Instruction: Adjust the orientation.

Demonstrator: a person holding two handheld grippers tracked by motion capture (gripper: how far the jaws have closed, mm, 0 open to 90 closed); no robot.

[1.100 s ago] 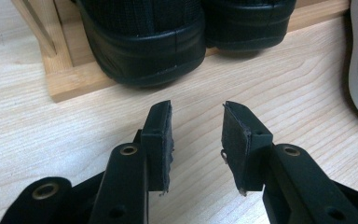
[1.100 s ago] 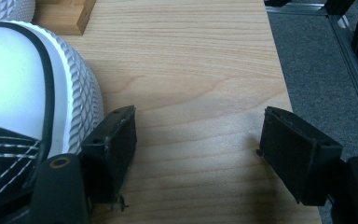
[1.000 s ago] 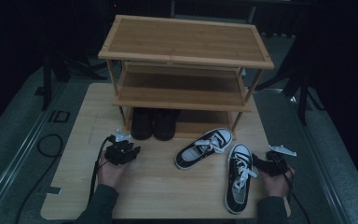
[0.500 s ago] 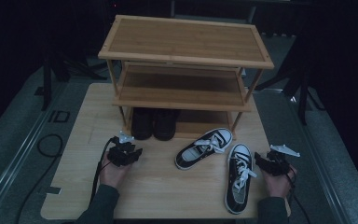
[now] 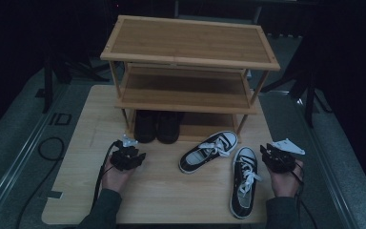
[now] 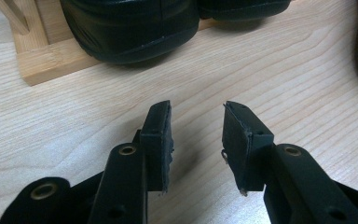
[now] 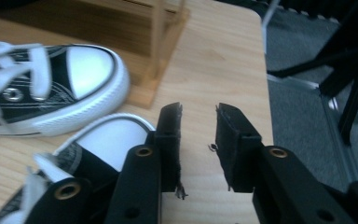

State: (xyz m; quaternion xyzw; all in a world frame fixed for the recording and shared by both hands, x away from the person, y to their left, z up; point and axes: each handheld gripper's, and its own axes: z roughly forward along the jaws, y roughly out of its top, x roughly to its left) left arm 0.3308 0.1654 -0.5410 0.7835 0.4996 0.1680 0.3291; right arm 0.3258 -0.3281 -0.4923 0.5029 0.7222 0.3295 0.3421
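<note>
High view: the right gripper [image 5: 278, 157] sits at the table's [image 5: 171, 191] right edge, just beside the near sneaker [image 5: 244, 180]; its jaws have just been closing, nothing between them. The far sneaker [image 5: 208, 151] lies angled toward the rack [image 5: 190, 90], black shoes [image 5: 156, 126] on its bottom shelf. The left gripper [image 5: 127, 157] hovers near the left front.

Left gripper view: jaws apart over bare table, the black shoes ahead.

Right gripper view: jaws narrowly apart, empty, the near sneaker's toe beside them. I judge no sneaker grasped yet.
</note>
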